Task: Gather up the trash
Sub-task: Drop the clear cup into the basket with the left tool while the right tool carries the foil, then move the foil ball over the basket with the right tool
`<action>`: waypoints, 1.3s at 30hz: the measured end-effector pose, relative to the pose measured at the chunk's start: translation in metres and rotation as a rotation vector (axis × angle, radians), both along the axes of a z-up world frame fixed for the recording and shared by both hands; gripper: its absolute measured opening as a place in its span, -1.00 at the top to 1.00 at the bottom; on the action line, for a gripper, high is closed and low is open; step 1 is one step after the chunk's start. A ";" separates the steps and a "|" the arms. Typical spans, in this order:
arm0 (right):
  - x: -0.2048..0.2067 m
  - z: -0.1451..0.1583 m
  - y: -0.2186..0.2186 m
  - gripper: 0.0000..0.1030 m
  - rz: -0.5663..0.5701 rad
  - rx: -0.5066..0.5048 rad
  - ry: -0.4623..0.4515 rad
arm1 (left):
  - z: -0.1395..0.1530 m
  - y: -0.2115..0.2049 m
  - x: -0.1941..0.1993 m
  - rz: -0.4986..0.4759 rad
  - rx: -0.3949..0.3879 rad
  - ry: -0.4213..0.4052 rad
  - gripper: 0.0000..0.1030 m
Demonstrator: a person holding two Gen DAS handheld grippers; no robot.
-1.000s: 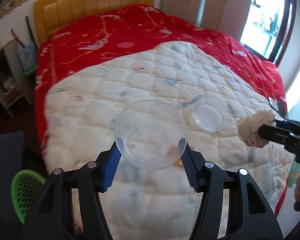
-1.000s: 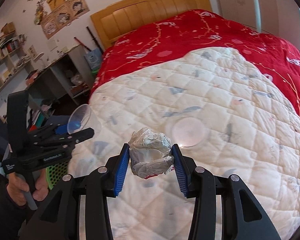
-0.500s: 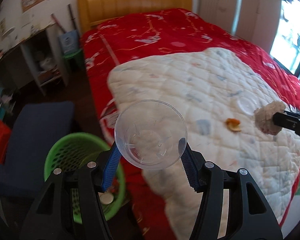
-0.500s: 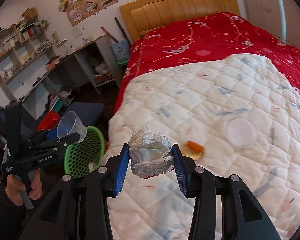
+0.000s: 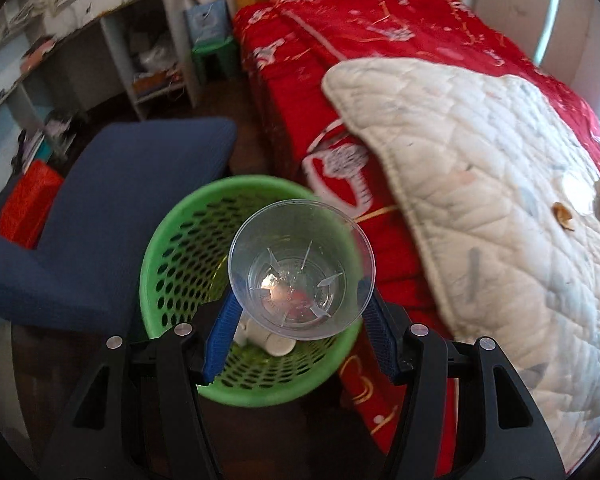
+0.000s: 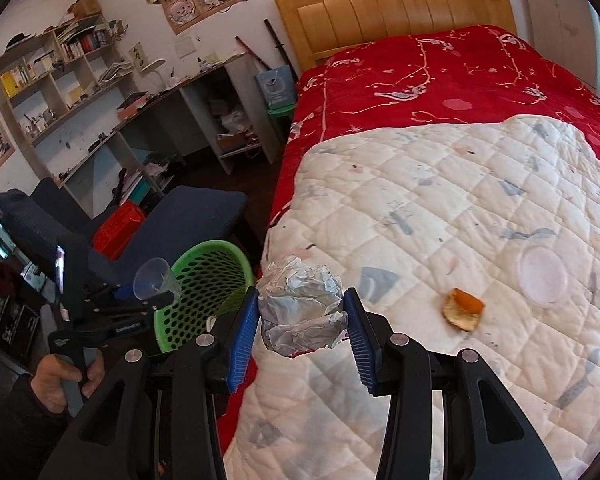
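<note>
left wrist: down over basket (image 5: 172,240) | right wrist: across bed (image 6: 440,200) | shared: basket, likely bed

Blue chair (image 5: 112,216) (beside red bed (image 6: 420,76))

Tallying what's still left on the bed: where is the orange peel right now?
In the right wrist view, the orange peel lies on the white quilt, right of the foil ball, beside the clear lid.

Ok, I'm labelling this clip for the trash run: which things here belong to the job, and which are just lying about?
Belongs to the job:
clear plastic cup in the left gripper
crumpled foil ball in the right gripper
green basket
orange peel
plastic lid

Just lying about:
blue chair
white quilt
desk shelves
</note>
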State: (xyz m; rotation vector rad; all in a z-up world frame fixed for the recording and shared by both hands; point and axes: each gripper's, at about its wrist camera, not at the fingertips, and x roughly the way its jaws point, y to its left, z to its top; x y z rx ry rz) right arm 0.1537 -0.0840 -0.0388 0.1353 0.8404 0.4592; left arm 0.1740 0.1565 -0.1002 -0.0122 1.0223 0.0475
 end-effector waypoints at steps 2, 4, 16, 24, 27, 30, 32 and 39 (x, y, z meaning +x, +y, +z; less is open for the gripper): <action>0.002 -0.001 0.007 0.18 0.011 -0.004 0.005 | -0.007 0.007 0.001 0.015 -0.003 0.015 -0.15; 0.004 -0.002 0.014 0.18 0.019 -0.005 0.008 | -0.012 0.012 0.002 0.028 -0.001 0.024 -0.15; 0.010 -0.007 0.052 0.18 0.080 -0.005 0.020 | -0.022 0.041 -0.006 0.079 -0.010 0.037 -0.40; 0.016 -0.017 0.086 0.18 0.134 -0.001 0.045 | -0.018 0.058 -0.022 0.111 -0.015 0.030 -0.41; 0.019 -0.022 0.103 0.17 0.162 -0.006 0.054 | -0.017 0.063 -0.028 0.119 -0.006 0.030 -0.42; 0.023 -0.028 0.121 0.17 0.186 -0.007 0.068 | -0.016 0.065 -0.033 0.117 0.004 0.030 -0.43; 0.026 -0.034 0.134 0.16 0.201 -0.011 0.078 | -0.017 0.066 -0.036 0.118 0.010 0.031 -0.46; 0.039 -0.055 0.177 0.14 0.234 -0.013 0.122 | -0.020 0.077 -0.046 0.134 0.006 0.034 -0.47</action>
